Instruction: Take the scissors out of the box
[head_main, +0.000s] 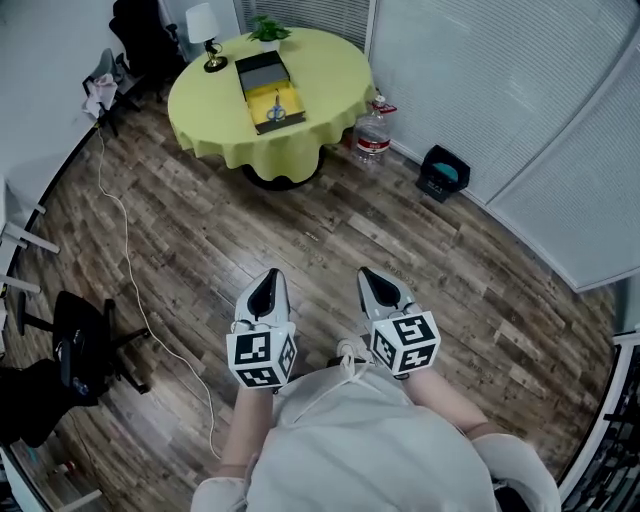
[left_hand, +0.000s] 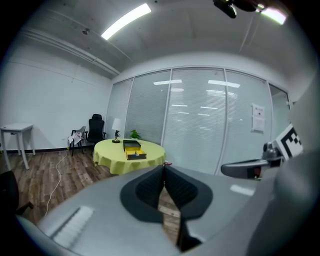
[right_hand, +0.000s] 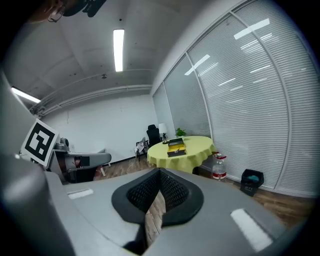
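Far ahead on a round table with a yellow cloth (head_main: 315, 95) lies an open box (head_main: 272, 108) with a yellow inside, its black lid (head_main: 259, 70) behind it. A small object that may be the scissors (head_main: 277, 104) lies in the box, too small to make out. My left gripper (head_main: 267, 283) and right gripper (head_main: 375, 283) are held side by side over the wooden floor, well short of the table, both shut and empty. In the left gripper view the box (left_hand: 133, 150) shows beyond the shut left gripper (left_hand: 163, 168). The right gripper view has the box (right_hand: 175, 148) past the shut right gripper (right_hand: 160, 172).
A lamp (head_main: 207, 28) and a potted plant (head_main: 268, 30) stand on the table. A water bottle (head_main: 372, 135) and a black bin (head_main: 443, 172) sit by the blind-covered glass wall. Office chairs (head_main: 135, 45) stand at the back left, another chair (head_main: 75, 345) and a cable (head_main: 128, 265) at the left.
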